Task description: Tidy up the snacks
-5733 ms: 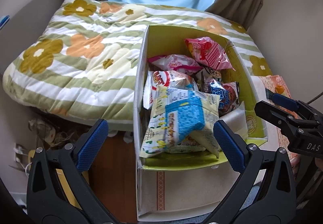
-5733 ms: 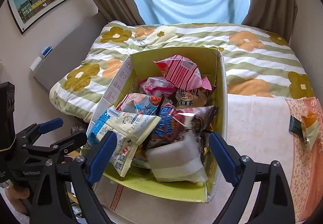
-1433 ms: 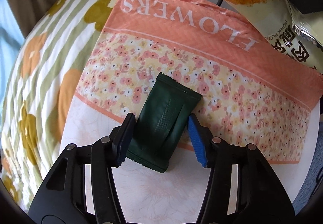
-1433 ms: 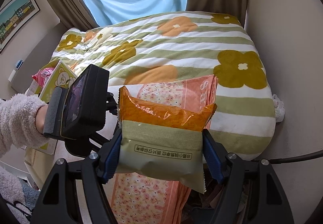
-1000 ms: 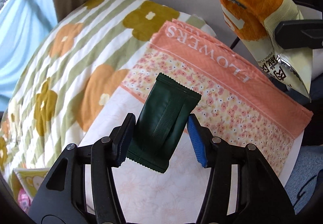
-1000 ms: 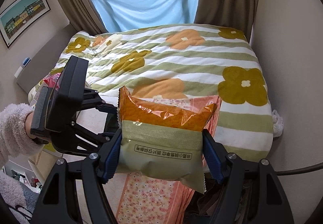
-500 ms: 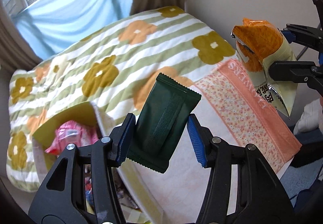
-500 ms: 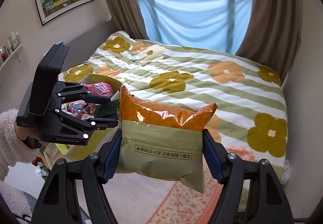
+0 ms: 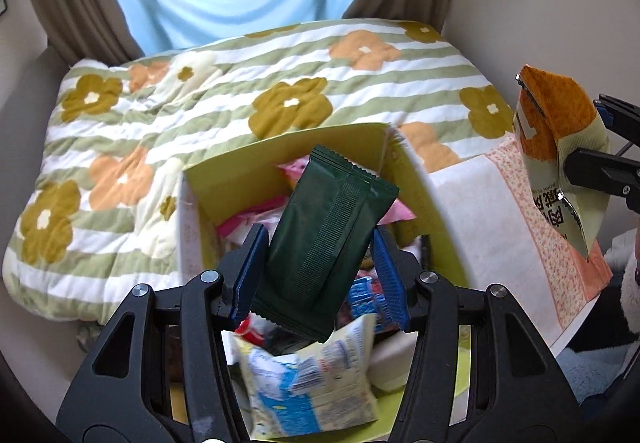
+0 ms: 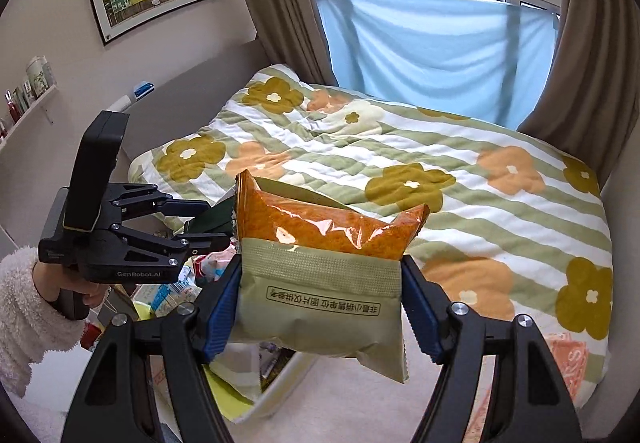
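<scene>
Dark green foil fills my left wrist view: my left gripper (image 9: 318, 275) is clamped narrowly on a flat, matte green packet (image 9: 326, 239) with crimped, saw-toothed ends and a ribbed seam down its back. It hangs tilted above the yellow-green cardboard box (image 9: 256, 155), which is already heaped with glossy, crinkly snack bags. On top, nearest me, lies a blue and cream bag (image 9: 308, 383). I judge the risk here is the heap: a slick packet dropped on that mound could slide off over the low front wall. My blue ribbed pads (image 9: 386, 275) grip only its lower half, so it could also twist loose early. At the right edge, the orange and olive bag (image 9: 560, 147) hangs in my other gripper.

From my right wrist view, my right gripper (image 10: 322, 313) holds that puffy orange and olive bag (image 10: 320, 279) by its sides, jaws partly spread around it. Its top is clear, shiny film over orange contents; the base is matte olive with printed characters. Squeezing harder could crush what is inside. My left gripper (image 10: 200, 223) hovers just beside it, so the two could collide over the box. Behind lies a soft quilted floral bedspread (image 10: 460, 171).
</scene>
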